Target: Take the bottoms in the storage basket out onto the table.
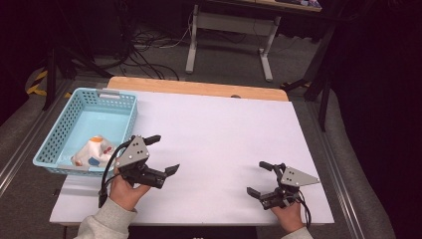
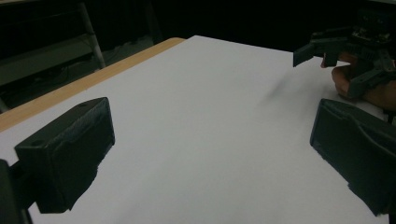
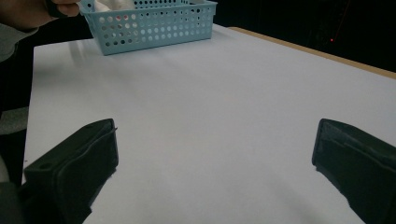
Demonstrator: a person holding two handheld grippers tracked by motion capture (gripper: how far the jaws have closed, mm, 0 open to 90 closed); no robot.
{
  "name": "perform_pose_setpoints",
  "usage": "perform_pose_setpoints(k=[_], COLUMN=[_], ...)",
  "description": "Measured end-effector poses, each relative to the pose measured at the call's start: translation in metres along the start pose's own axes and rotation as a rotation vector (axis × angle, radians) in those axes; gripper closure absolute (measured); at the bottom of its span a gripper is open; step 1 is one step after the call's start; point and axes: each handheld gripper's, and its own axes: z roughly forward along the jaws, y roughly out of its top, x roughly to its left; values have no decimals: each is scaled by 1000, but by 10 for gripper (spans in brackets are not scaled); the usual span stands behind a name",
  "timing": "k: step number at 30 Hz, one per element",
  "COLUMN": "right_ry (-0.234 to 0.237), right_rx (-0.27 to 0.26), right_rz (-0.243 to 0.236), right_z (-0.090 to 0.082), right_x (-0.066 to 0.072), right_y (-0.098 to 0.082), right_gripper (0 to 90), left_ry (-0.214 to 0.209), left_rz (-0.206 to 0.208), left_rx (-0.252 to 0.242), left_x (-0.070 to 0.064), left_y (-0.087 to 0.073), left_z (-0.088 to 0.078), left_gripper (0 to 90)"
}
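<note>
My left gripper is open at the left of the white table, just right of a light blue perforated basket. Nothing sits between its wide-apart jaws in the left gripper view, where its midpoint hangs over bare white surface. Inside the basket lies a white soft item with orange and blue patches. My right gripper is open near the front right edge, empty too, midpoint over bare table. The right gripper view has the basket far off; the left gripper view has the right gripper far off.
A wooden strip runs along the table's far edge. Beyond it stand white desk legs and floor cables. Dark surroundings lie to the right. The middle of the white surface lies between the two grippers.
</note>
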Motion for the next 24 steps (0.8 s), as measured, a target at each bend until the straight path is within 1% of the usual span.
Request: perform_pose_setpoints(k=[4, 6, 9, 10, 15, 17, 21, 24], right_ry=[2, 1, 2, 3, 0, 2, 0, -1], right_rx=[0, 2, 1, 2, 4, 3, 3, 4], right_rz=[2, 2, 1, 2, -1, 0, 0, -1], right_z=[0, 0, 0, 0, 0, 0, 1, 1], right_x=[0, 0, 0, 0, 0, 0, 0, 0], right_y=[0, 0, 0, 0, 0, 0, 0, 0], right_gripper=[9, 9, 9, 10, 10, 10, 10, 10], left_ry=[-5, -15, -10, -7, 20, 29, 44, 44], left_rz=[8, 5, 13, 10, 23, 24, 20, 9], left_rx=[19, 34, 44, 46, 60, 57, 52, 54], left_x=[1, 2, 3, 3, 7, 8, 13, 16], left_y=[2, 3, 4, 5, 6, 8, 9, 9], left_z=[-1, -2, -4, -5, -11, -14, -22, -26], left_gripper=[9, 13, 13, 13, 13, 13, 13, 13])
